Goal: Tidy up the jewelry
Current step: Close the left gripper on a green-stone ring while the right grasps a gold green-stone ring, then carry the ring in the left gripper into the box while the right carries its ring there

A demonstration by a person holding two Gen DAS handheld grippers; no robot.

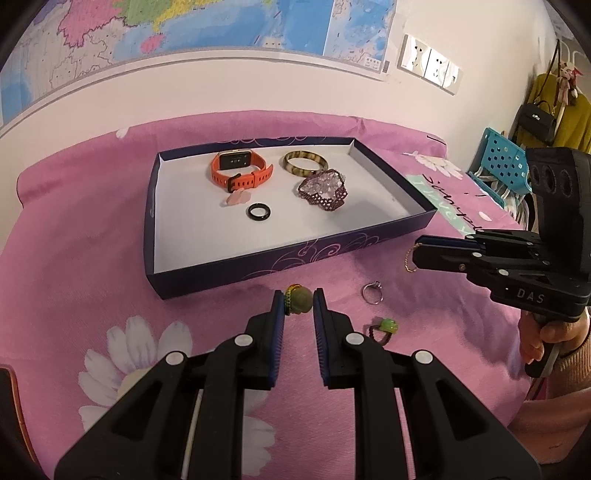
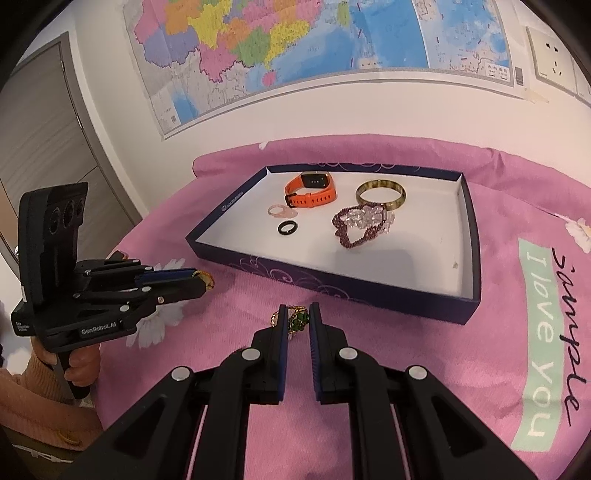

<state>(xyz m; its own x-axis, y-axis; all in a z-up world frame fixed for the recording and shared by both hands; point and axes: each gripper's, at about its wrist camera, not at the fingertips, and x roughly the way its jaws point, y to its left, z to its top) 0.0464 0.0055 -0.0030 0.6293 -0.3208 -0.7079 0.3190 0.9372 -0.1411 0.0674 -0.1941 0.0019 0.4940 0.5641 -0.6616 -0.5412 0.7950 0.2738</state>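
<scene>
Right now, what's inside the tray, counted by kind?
Orange smartwatch: 1
Bangle: 1
Beaded bracelet: 1
Black ring: 1
Pink piece, kind unclear: 1
Total in the tray: 5

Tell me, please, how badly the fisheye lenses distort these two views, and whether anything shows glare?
Left wrist view: the wall map's lower edge bows into an arc, dark vignette in the corners, the wall sockets glare white. Right wrist view: the same bowing of the map, the door leans; the tray stays sharp.
</scene>
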